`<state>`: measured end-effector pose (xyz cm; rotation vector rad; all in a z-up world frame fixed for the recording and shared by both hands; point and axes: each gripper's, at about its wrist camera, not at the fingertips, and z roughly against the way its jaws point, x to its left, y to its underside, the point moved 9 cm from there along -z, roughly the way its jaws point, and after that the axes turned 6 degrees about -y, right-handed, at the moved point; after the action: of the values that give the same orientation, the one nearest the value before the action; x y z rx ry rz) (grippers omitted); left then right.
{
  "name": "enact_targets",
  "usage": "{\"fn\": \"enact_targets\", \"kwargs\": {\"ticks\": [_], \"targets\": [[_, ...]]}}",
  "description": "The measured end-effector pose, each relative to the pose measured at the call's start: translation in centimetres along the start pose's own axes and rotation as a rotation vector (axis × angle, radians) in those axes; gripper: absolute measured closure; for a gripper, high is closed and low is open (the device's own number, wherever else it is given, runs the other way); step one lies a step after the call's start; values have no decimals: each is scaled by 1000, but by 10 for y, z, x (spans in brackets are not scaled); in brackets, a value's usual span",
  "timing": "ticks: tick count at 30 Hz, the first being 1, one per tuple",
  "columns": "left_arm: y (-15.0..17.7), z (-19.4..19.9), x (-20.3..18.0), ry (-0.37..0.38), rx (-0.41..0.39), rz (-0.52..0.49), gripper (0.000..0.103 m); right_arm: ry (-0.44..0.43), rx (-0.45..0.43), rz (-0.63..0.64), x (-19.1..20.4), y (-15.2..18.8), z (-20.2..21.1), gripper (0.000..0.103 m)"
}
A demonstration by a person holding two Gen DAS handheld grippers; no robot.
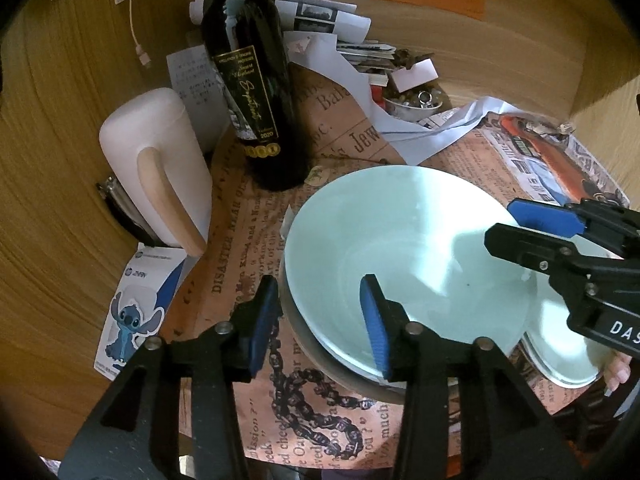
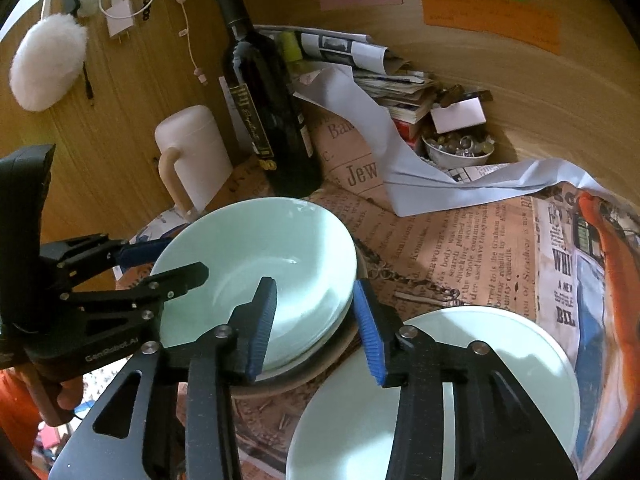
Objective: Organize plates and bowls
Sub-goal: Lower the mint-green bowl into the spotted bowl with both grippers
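Observation:
A pale green bowl [image 1: 400,240] sits on top of a stack of dishes with a brownish rim below; it also shows in the right wrist view [image 2: 256,264]. My left gripper [image 1: 320,320] is open and straddles the bowl's near-left rim, one finger outside, one inside. My right gripper [image 2: 316,328] is open and straddles the bowl's right rim; it also shows in the left wrist view [image 1: 524,228]. A pale green plate [image 2: 500,368] lies to the right of the stack, and in the left wrist view [image 1: 568,344] too.
A dark wine bottle [image 1: 252,92] and a white pitcher [image 1: 156,168] stand behind left of the bowl. Loose papers [image 2: 420,164], a small bowl of trinkets [image 2: 460,148] and newspaper covering [image 2: 460,248] lie behind. A wooden wall [image 2: 500,80] closes the back.

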<state>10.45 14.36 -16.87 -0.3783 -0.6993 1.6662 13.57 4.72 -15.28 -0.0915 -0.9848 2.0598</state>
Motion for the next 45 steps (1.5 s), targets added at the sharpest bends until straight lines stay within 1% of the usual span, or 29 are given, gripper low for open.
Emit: {"fn": "enact_targets", "kwargs": {"ticks": [2,4,5,6,9,16,19,24,26,28,29,32,37,40,43,45], "targets": [[-2,4,2,14,-9,16,60,8,-6,-3,-2,-1,1,57],[-4,10,7,31,-24,41,55,22,-18,-9,-7,-2,4,46],[-5,12,9,36,-30,53,51,26,-24,-14,-9,-3,6,46],[-5,14,11,40,-36,66,49,26,-26,-19,-11,-3,6,46],[-5,16,17,67,-33,98,47,8,-13,-45,-16,-4,7,46],[8,2,19,197,55,197,47,-24,42,-85,-22,1,-1,46],[11,1,18,235,62,225,47,-28,56,-79,-21,3,-4,46],[11,-2,15,279,71,232,47,-42,93,-72,-18,6,-13,46],[11,-3,13,298,79,233,47,-42,110,-71,-18,9,-16,51],[11,-5,11,317,87,235,49,-55,130,-80,-18,11,-21,58],[11,-5,10,331,93,233,52,-62,137,-87,-18,11,-22,58],[10,-6,9,334,101,226,52,-73,152,-97,-17,12,-25,62],[9,-7,7,330,108,186,52,-72,183,-103,-17,15,-30,62],[8,-6,5,309,107,158,52,-63,202,-101,-17,19,-35,62],[8,-8,4,281,103,144,52,-35,191,-95,-17,19,-35,63],[9,-8,4,269,98,143,52,-36,178,-109,-17,19,-33,64]]}}
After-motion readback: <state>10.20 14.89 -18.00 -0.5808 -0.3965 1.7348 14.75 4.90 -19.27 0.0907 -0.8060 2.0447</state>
